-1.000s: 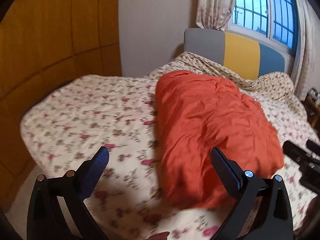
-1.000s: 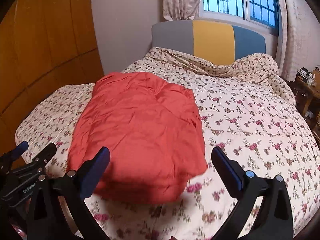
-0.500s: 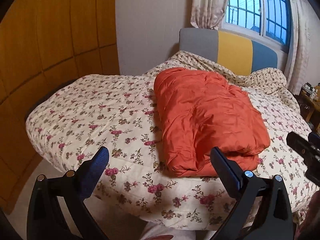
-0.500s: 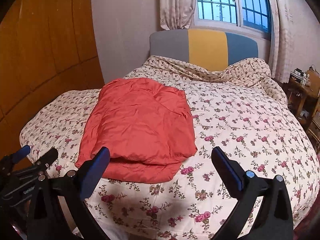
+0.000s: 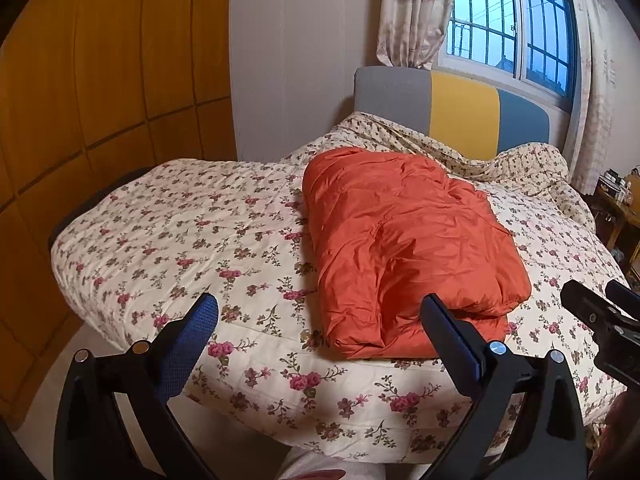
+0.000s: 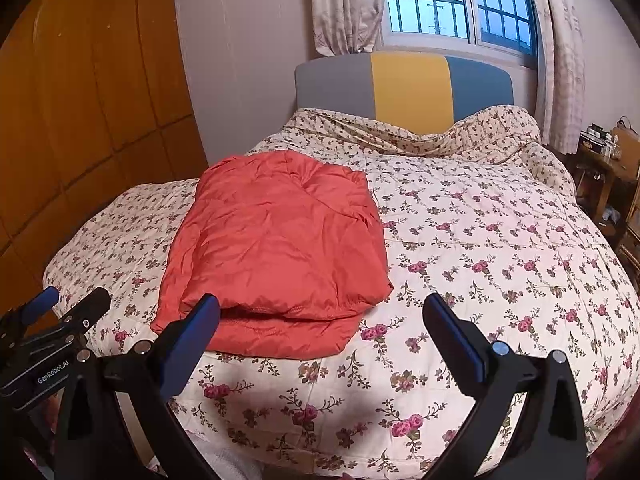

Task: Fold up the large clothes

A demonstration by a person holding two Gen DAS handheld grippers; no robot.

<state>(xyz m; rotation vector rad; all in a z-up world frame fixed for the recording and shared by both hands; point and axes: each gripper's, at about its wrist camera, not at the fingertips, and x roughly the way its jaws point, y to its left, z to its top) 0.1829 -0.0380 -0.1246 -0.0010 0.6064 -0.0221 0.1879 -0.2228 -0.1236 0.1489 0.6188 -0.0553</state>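
Observation:
An orange puffy jacket (image 5: 404, 248) (image 6: 276, 248) lies folded into a thick rectangle on the floral bedspread (image 5: 208, 240) (image 6: 500, 248), its near end close to the foot of the bed. My left gripper (image 5: 320, 332) hangs open off the foot of the bed, short of the jacket, with nothing between its fingers. My right gripper (image 6: 320, 332) is open too, empty, held back from the bed edge to the jacket's right. Each gripper shows at the edge of the other's view: the right gripper (image 5: 600, 320) and the left gripper (image 6: 60, 312).
A headboard (image 6: 404, 84) in grey, yellow and blue stands under a barred window (image 6: 452, 4). Wooden wardrobe panels (image 5: 100, 80) line the left wall. A cluttered wooden side table (image 6: 612, 152) stands at the right. A person's pale trouser leg (image 5: 316, 468) shows below.
Both grippers have pulled back and away from the jacket, past the foot of the bed. The jacket stays folded and has not moved.

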